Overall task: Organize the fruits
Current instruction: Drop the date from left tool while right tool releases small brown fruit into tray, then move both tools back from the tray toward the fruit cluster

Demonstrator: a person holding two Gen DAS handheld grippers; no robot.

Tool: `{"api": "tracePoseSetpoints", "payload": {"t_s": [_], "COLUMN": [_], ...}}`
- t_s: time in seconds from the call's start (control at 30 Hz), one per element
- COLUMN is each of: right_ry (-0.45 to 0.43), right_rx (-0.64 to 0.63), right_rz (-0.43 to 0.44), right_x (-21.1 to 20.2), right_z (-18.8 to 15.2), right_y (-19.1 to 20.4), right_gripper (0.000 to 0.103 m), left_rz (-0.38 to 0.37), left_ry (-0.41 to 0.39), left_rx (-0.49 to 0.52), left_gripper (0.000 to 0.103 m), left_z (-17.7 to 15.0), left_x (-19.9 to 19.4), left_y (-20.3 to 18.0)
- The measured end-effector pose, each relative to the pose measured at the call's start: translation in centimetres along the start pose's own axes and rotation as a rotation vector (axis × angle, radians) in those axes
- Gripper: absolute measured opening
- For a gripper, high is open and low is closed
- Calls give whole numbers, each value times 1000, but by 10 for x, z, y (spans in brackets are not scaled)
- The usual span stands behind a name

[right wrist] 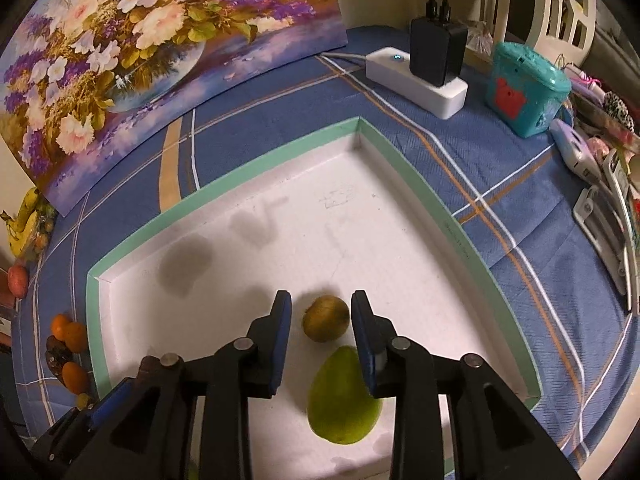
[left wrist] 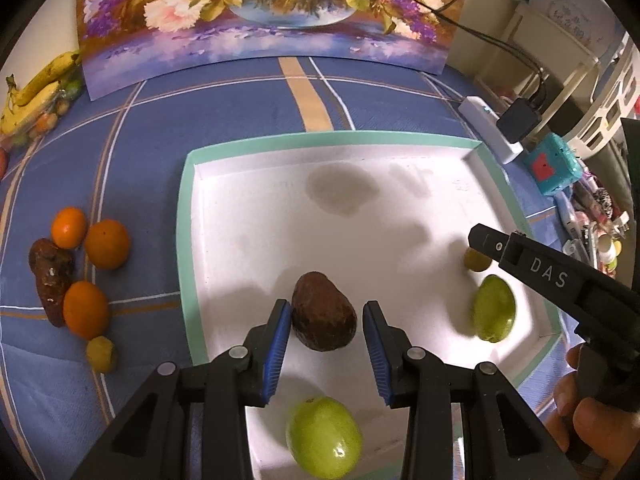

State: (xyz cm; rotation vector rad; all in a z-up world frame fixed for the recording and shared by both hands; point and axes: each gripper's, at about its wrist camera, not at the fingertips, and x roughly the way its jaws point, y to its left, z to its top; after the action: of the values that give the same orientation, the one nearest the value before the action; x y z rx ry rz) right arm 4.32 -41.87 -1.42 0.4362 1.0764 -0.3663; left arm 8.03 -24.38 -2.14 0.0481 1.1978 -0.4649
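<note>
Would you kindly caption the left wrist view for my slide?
Open left hand-held gripper straddles a dark brown avocado in the white, green-rimmed tray.

Three oranges (left wrist: 106,244), two green fruits (left wrist: 324,438), one brown avocado (left wrist: 323,312), one kiwi (right wrist: 325,318), one tray (left wrist: 186,216)

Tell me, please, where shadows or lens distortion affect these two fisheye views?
Left wrist view: grey shadow patches fall on the white shallow tray with the mint-green rim, behind the brown oval avocado; straight tray edges bow outward. Right wrist view: similar shadows, dark vignetted corners, the flower painting curved.
</note>
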Motion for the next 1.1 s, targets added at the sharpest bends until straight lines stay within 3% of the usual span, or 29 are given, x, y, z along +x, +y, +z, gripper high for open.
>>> {"api": "tracePoseSetpoints", "payload": {"t_s": [0.27, 0.5, 0.63, 0.7, 0.77, 1.0, 1.1], "right_ry": [-54, -71, -63, -50, -39, -18, -10], "right_rx": [-21, -46, -50, -60, -69, -81, -88], "right_rz": [20, 16, 15, 14, 7, 12, 9], "right_x": [-35, -54, -54, -51, -48, -43, -40], "right_z": [9, 9, 7, 6, 4, 0, -1], "right_y": [8, 13, 16, 19, 21, 28, 30], "right_gripper": [32, 32, 60, 63, 73, 78, 86], "left_rz": [-18, 3, 48, 93, 128, 202, 215], "left_ry": [-49, -68, -88, -97, -99, -118, -131], "left_rx": [6, -55, -118, -151, -180, -300, -337], "left_gripper": [41, 45, 69, 77, 86, 103, 103], "left_z": [7, 13, 14, 16, 15, 12, 9], "left_x": [-32, -49, -57, -59, -60, -65, -69], "left_y": [-1, 25, 47, 60, 73, 109, 121]}}
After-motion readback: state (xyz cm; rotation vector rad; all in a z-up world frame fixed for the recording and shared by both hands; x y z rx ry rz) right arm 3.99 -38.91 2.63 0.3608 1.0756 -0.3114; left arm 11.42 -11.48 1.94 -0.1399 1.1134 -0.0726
